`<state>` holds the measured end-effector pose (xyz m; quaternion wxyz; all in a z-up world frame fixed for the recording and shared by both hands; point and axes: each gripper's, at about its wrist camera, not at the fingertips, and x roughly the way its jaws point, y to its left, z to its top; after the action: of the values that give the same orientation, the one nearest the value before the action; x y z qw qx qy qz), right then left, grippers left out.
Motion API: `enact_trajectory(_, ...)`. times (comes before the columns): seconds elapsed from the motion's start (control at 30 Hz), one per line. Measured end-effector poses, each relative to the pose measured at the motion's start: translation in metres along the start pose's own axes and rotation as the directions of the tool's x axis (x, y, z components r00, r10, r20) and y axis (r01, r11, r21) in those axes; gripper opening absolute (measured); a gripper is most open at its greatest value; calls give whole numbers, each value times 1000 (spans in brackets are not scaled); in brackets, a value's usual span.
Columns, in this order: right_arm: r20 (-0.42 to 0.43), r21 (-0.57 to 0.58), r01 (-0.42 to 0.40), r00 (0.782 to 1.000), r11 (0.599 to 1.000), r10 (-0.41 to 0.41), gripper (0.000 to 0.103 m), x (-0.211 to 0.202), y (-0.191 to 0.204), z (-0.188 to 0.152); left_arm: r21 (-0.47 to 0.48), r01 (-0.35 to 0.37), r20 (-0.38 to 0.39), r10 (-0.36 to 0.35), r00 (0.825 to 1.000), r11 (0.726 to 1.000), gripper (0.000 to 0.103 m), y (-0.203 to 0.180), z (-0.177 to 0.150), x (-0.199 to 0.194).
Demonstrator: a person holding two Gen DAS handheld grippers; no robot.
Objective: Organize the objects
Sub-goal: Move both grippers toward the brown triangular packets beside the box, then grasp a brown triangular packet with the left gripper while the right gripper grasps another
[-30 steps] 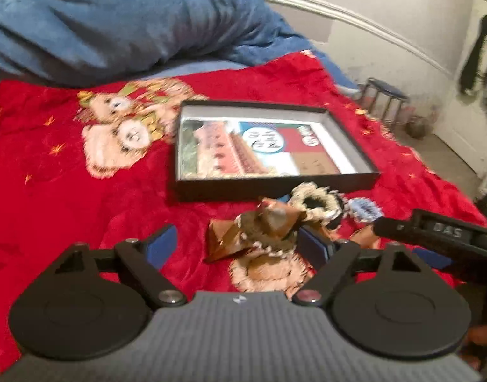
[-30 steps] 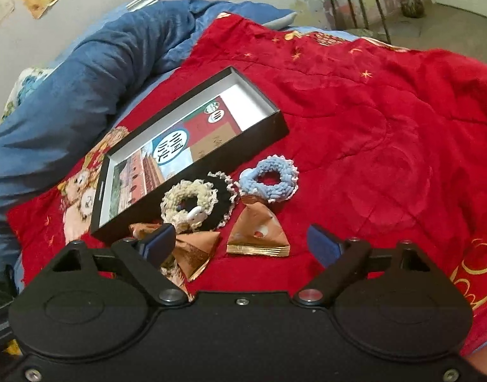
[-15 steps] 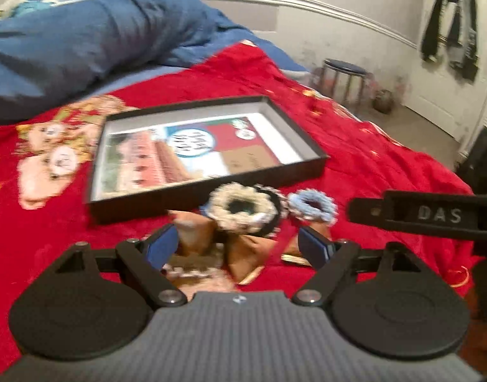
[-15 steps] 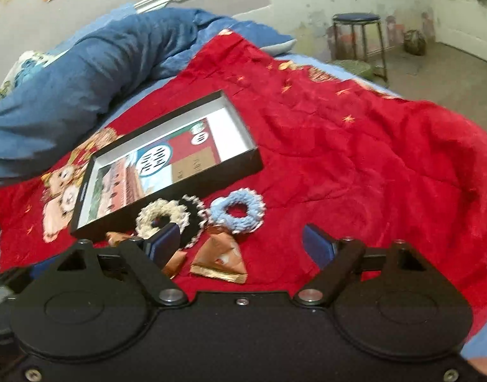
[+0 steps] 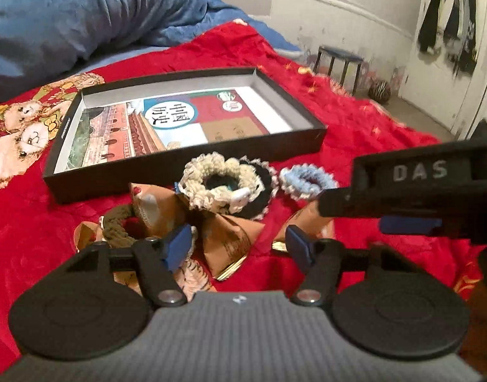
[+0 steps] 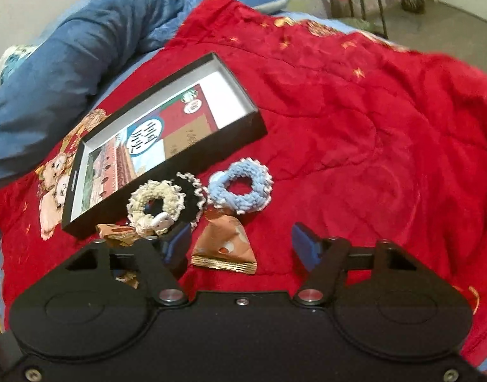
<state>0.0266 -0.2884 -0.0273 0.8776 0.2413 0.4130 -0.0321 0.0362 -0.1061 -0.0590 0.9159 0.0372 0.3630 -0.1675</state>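
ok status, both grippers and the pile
Left gripper and right gripper: jaws closing, each around a brown packet, not yet gripped. Box empty of loose items. Scrunchies still outside.

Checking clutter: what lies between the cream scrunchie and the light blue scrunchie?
A black scrunchie, overlapped by the cream scrunchie and nearly touching the light blue scrunchie. Clearest in the right wrist view.
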Motion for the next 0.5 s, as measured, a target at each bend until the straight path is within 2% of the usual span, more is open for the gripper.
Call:
enact_trajectory(0.13, -27, -2, -13, 1000, 1000, 13, 64, 7, 1, -1, 15, -36, -8, 36, 999, 999, 76, 0, -4, 9)
enact_trajectory(0.2, -43, -16, -16, 999, 1000, 16, 62, 14, 6, -2, 16, -92, -2, 92, 996, 996, 79, -1, -5, 13)
enact_trajectory(0.3, -64, -33, -23, 998, 999, 20, 61, 22, 11, -5, 46, -119, 4, 119, 993, 992, 79, -4, -9, 22)
enact_trajectory(0.37, -64, -28, -23, 998, 999, 21, 60, 22, 11, -7, 53, -125, 22, 124, 992, 991, 73, -4, -14, 23)
enact_trajectory(0.43, -57, -20, -32, 998, 999, 30, 59, 23, 10, -7, 62, -123, 43, 120, 992, 991, 58, -4, -17, 20)
enact_trajectory(0.5, -50, -11, -28, 998, 1000, 28, 57, 24, 11, -7, 74, -142, 54, 139, 989, 987, 50, -6, -18, 17)
